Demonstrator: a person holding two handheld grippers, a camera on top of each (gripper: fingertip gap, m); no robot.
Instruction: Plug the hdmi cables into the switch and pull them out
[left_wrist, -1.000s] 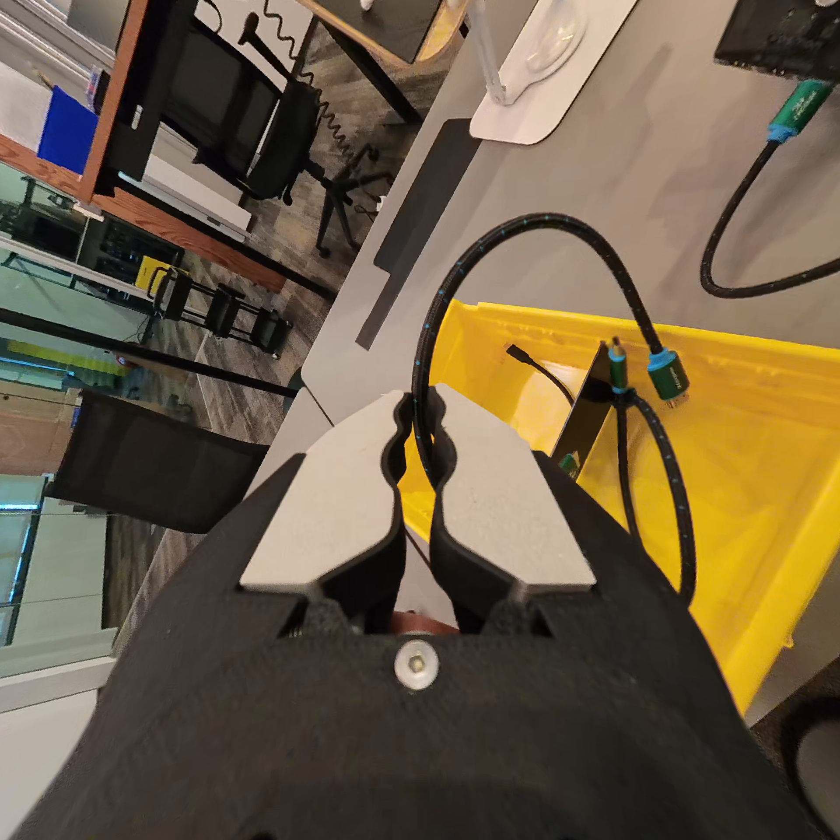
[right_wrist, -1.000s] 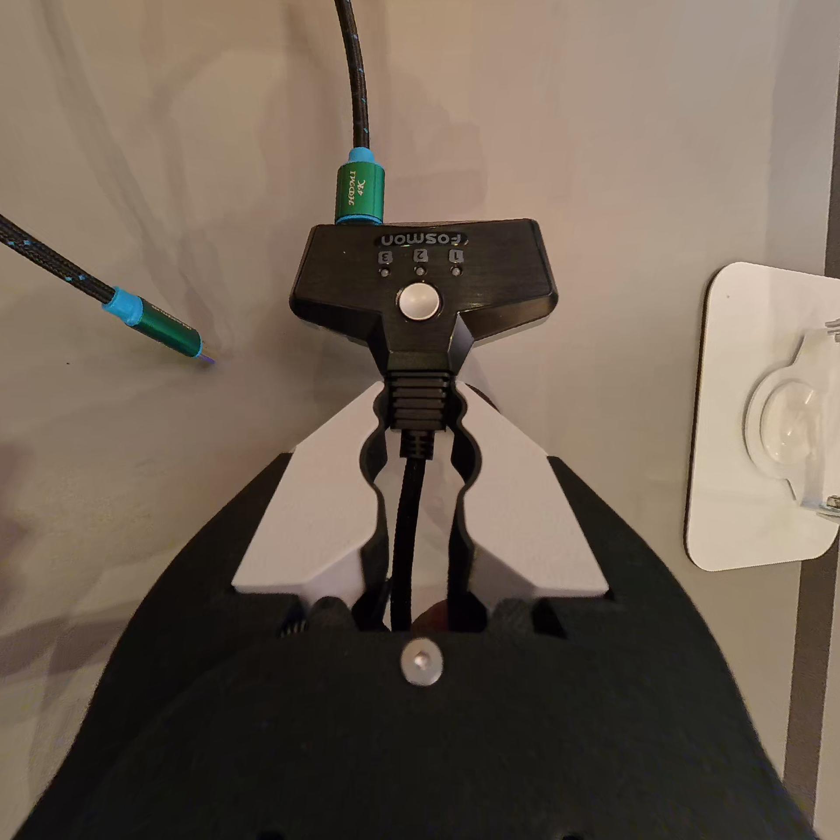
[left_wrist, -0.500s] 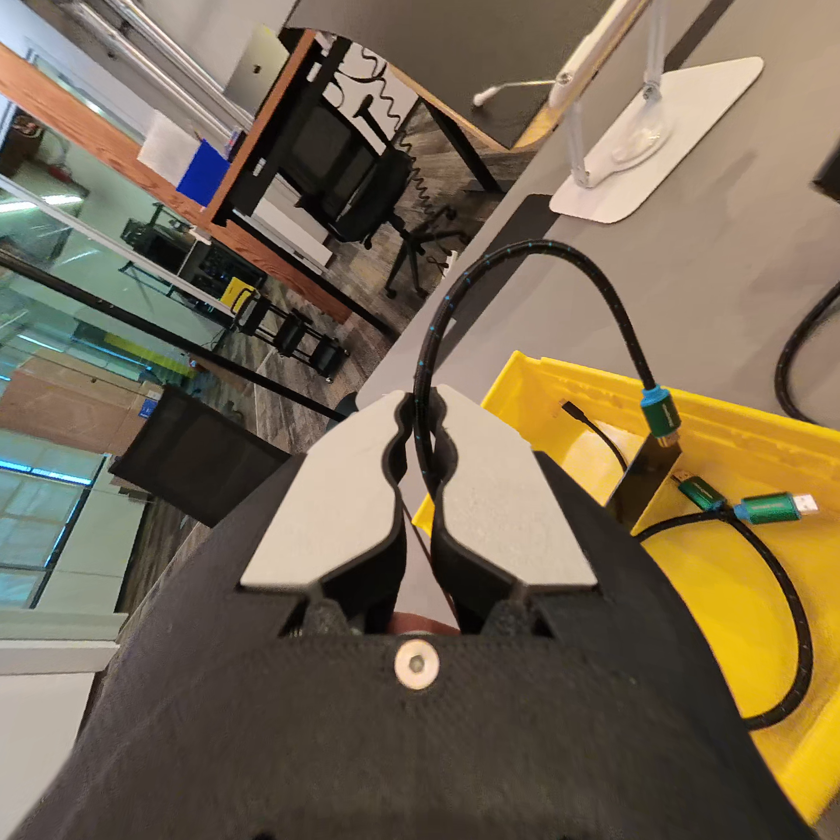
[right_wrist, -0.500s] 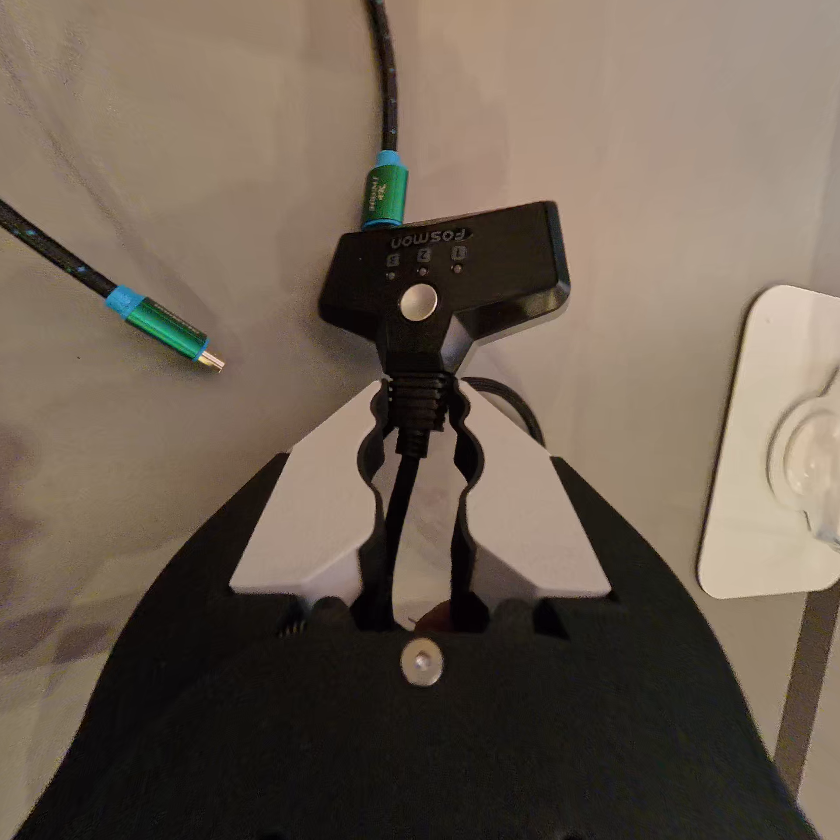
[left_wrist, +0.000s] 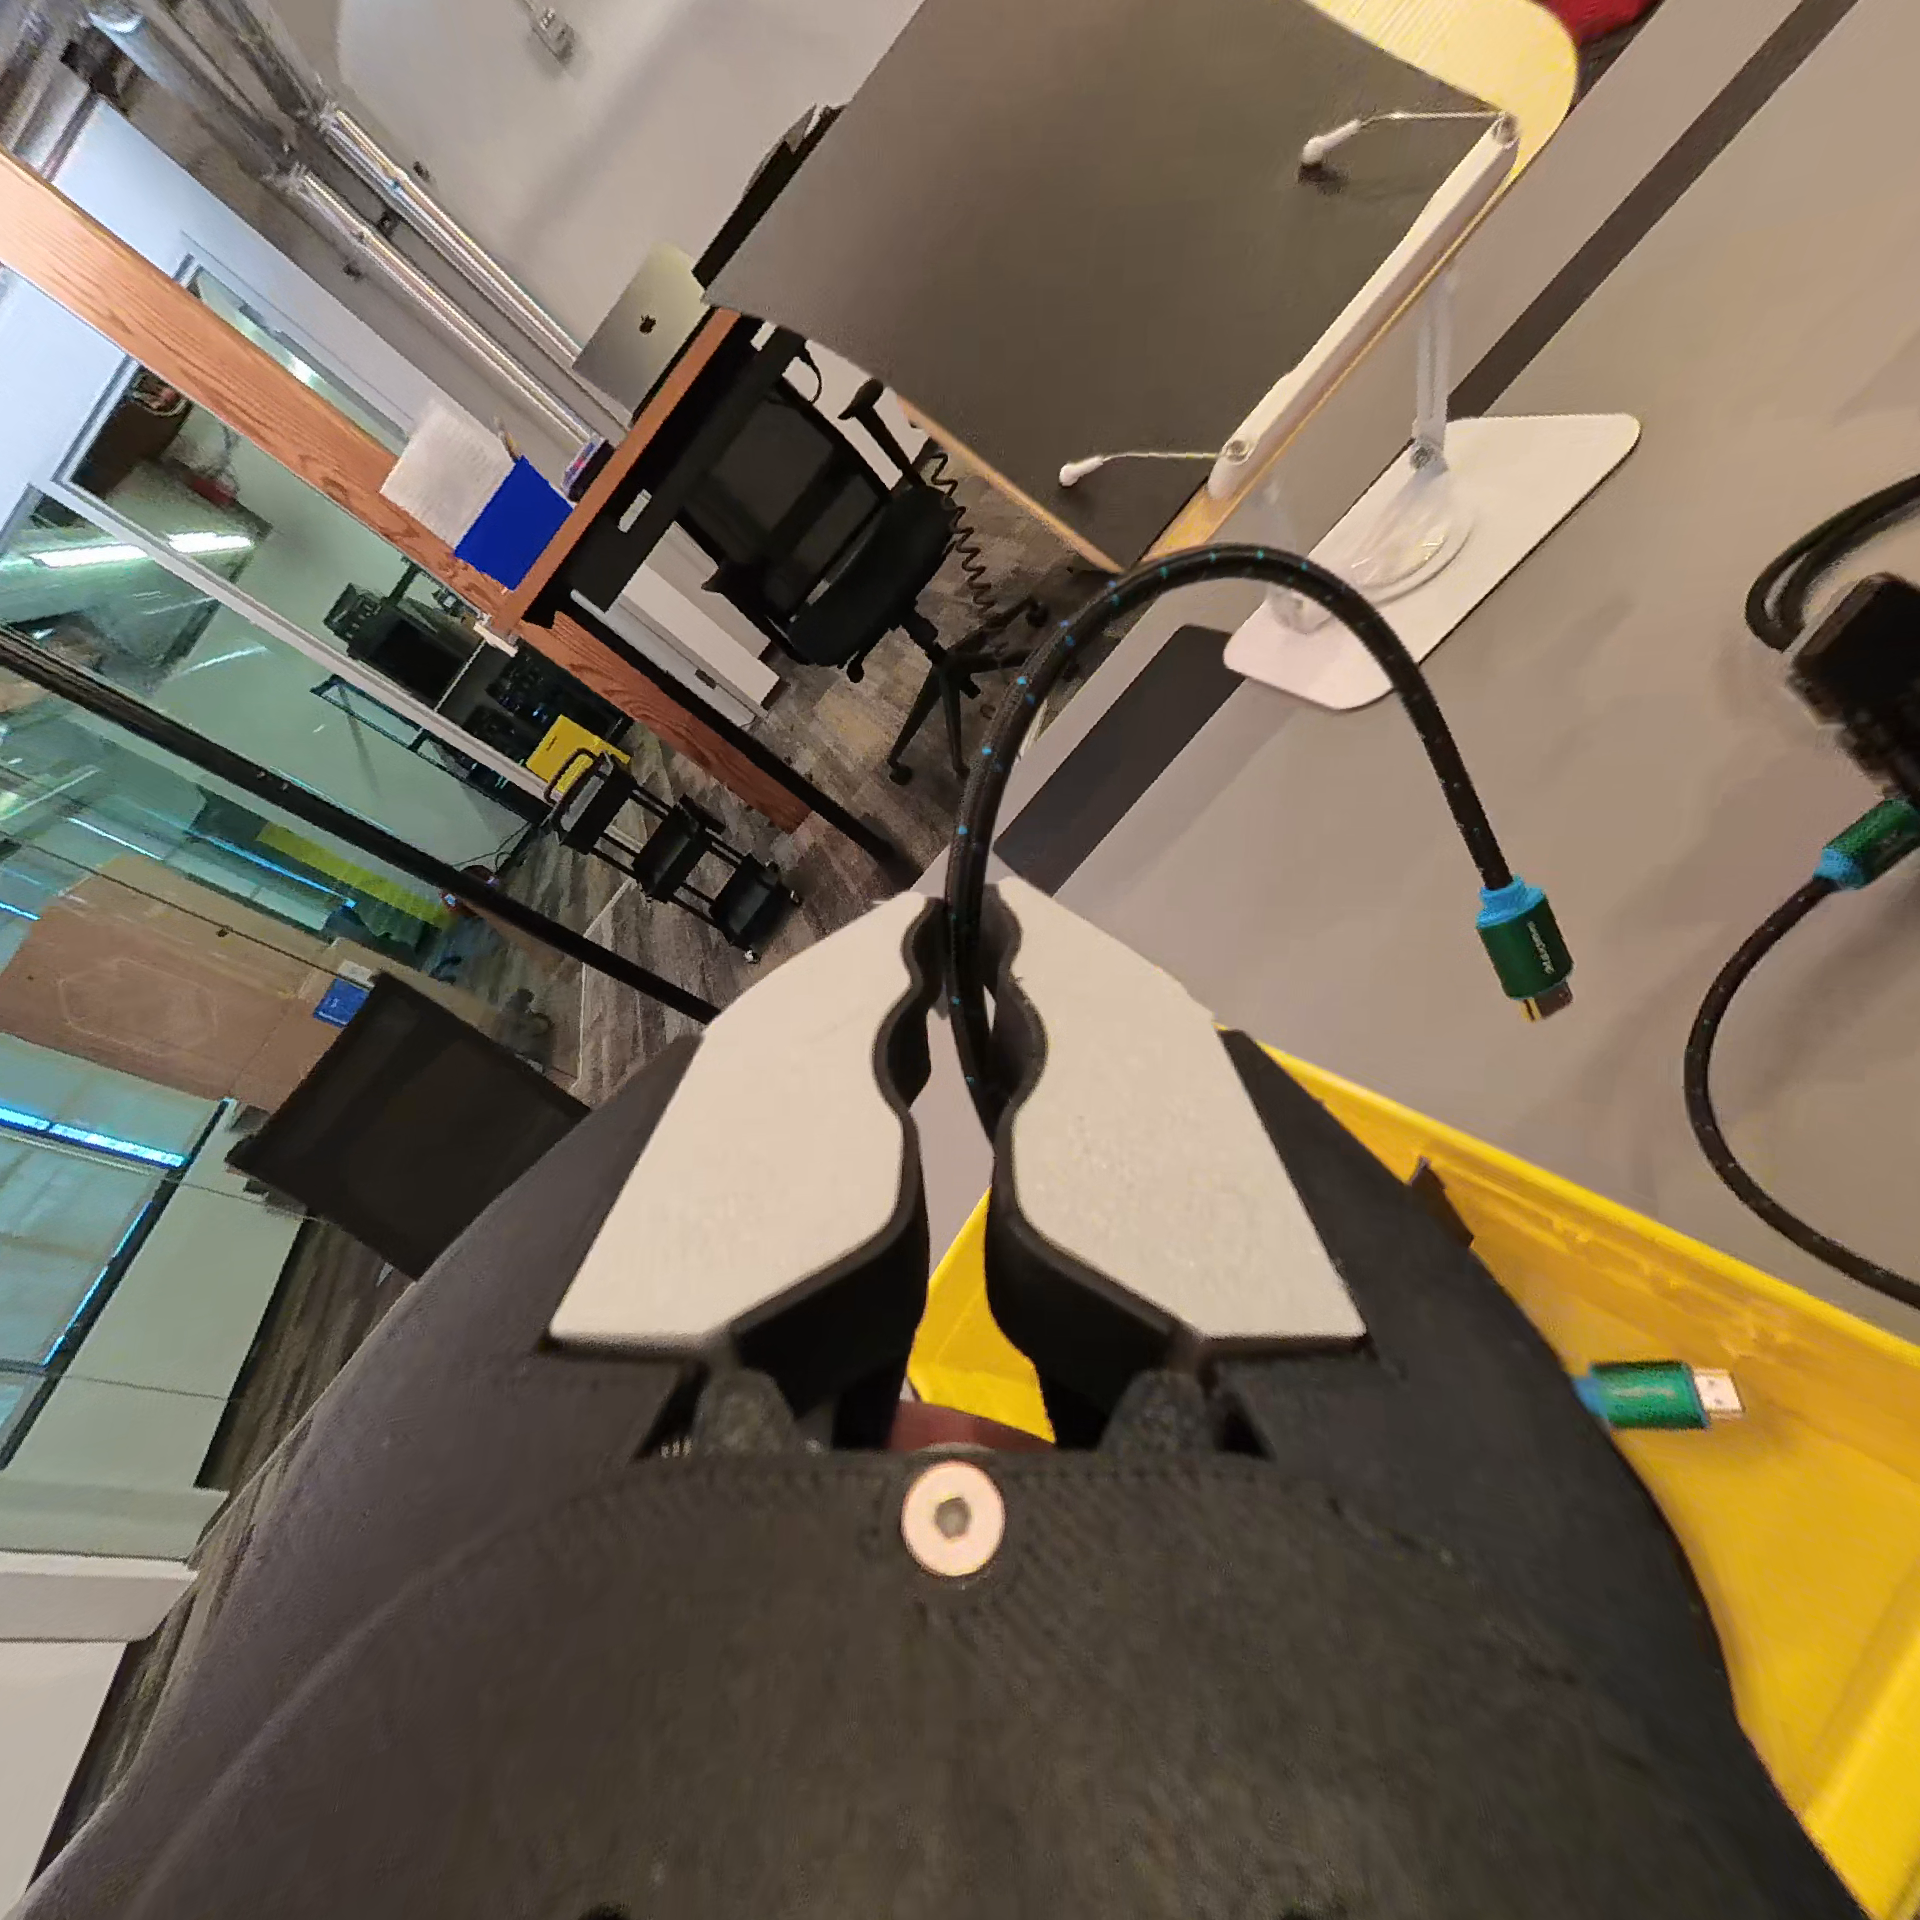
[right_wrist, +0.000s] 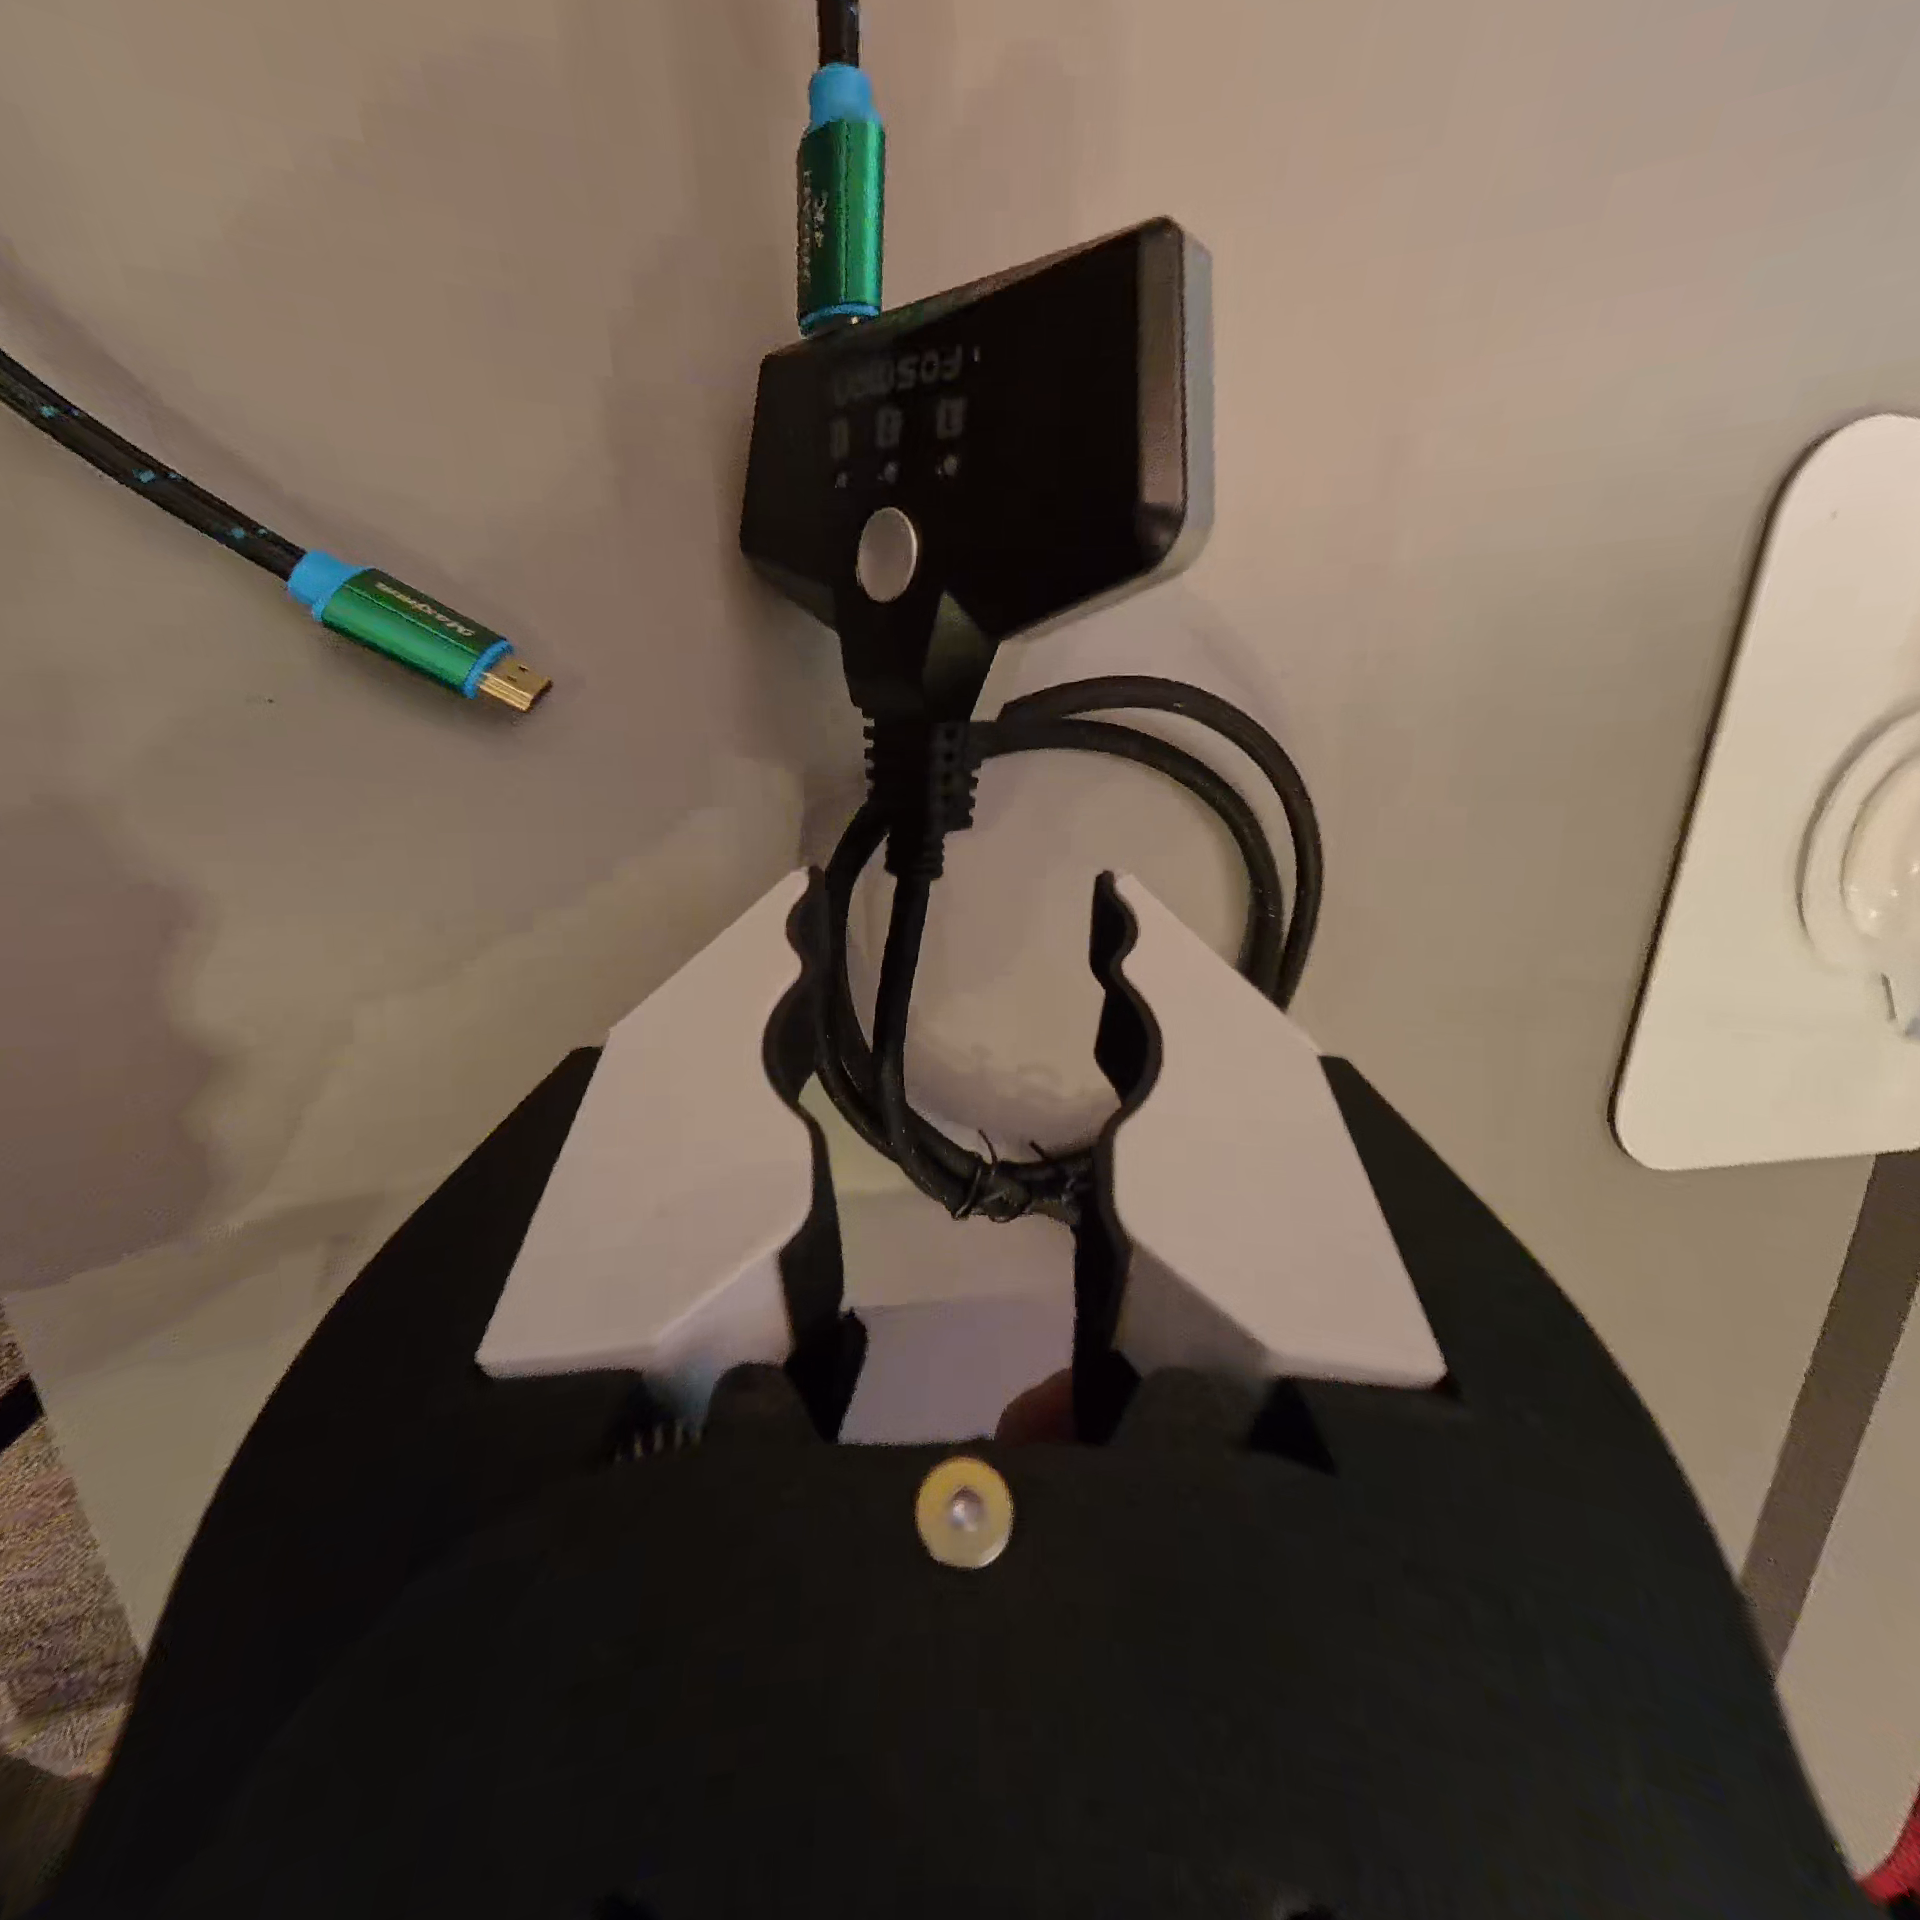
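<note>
My left gripper (left_wrist: 961, 909) is shut on a black braided HDMI cable (left_wrist: 1195, 566). The cable arcs up and over, and its green plug (left_wrist: 1522, 951) hangs free above the grey table. The black switch (right_wrist: 966, 416) lies tilted on the table with one green plug (right_wrist: 842, 208) in its far edge. It also shows in the left wrist view (left_wrist: 1860, 665). My right gripper (right_wrist: 956, 883) is open just behind the switch. The switch's coiled black lead (right_wrist: 1278, 831) lies between the fingers. Another loose green plug (right_wrist: 426, 634) shows left of the switch.
A yellow bin (left_wrist: 1610, 1247) sits under my left gripper with a green plug (left_wrist: 1652, 1397) inside. A white lamp base (left_wrist: 1455, 540) stands beyond the switch and also shows in the right wrist view (right_wrist: 1787, 831). The table edge and office floor lie to the left. There is about 40 cm between the tips of the two grippers. My left tips are about 40 cm from the loose green plug (right_wrist: 426, 634), my right tips only 9 cm.
My left gripper has lifted the cable, carrying its plug from over the bin to above the table. My right gripper has opened, let go of the switch's lead and drawn back; the switch has tilted.
</note>
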